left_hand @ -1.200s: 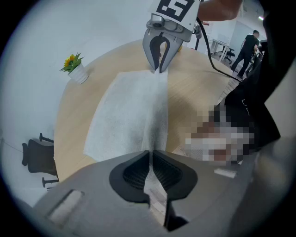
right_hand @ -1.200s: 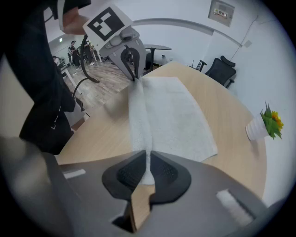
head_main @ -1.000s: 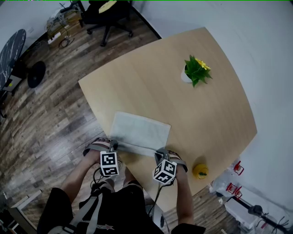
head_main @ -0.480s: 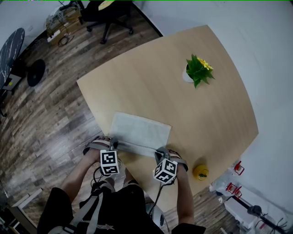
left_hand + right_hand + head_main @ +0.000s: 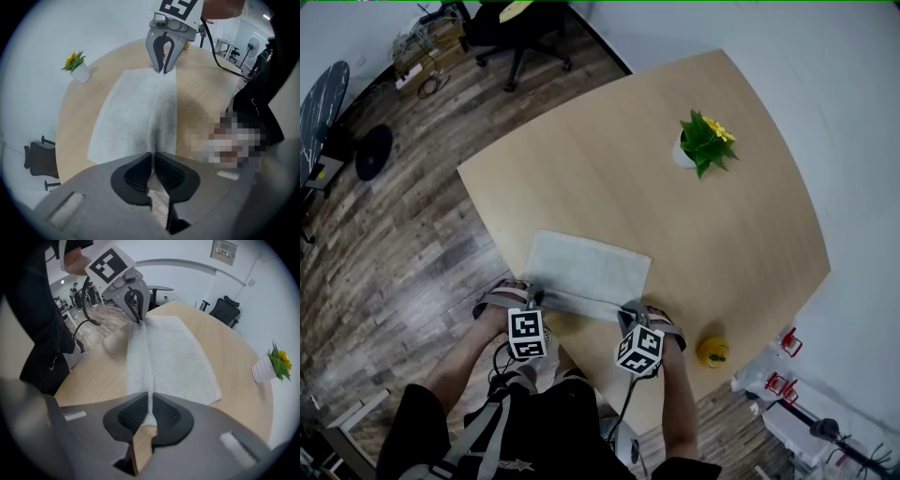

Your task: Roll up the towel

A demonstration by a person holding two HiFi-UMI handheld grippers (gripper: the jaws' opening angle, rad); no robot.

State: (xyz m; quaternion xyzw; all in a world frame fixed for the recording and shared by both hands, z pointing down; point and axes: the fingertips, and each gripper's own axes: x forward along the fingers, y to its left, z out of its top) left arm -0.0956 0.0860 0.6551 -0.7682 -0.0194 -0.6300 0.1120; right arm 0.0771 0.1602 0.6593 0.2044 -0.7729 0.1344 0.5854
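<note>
A white towel (image 5: 589, 270) lies flat on the light wooden table (image 5: 675, 225), with its near edge turned over into a narrow fold (image 5: 579, 302). My left gripper (image 5: 530, 298) is shut on the fold's left end. My right gripper (image 5: 629, 314) is shut on its right end. In the left gripper view the towel (image 5: 136, 117) runs from my pads (image 5: 151, 174) to the right gripper (image 5: 162, 70) at the far corner. In the right gripper view the folded strip (image 5: 139, 357) leads from my pads (image 5: 151, 414) to the left gripper (image 5: 138, 318).
A small potted plant (image 5: 701, 145) with a yellow flower stands at the table's far right. A yellow object (image 5: 711, 352) sits at the near right edge. Office chairs (image 5: 520, 33) and wooden floor lie beyond the table's far left.
</note>
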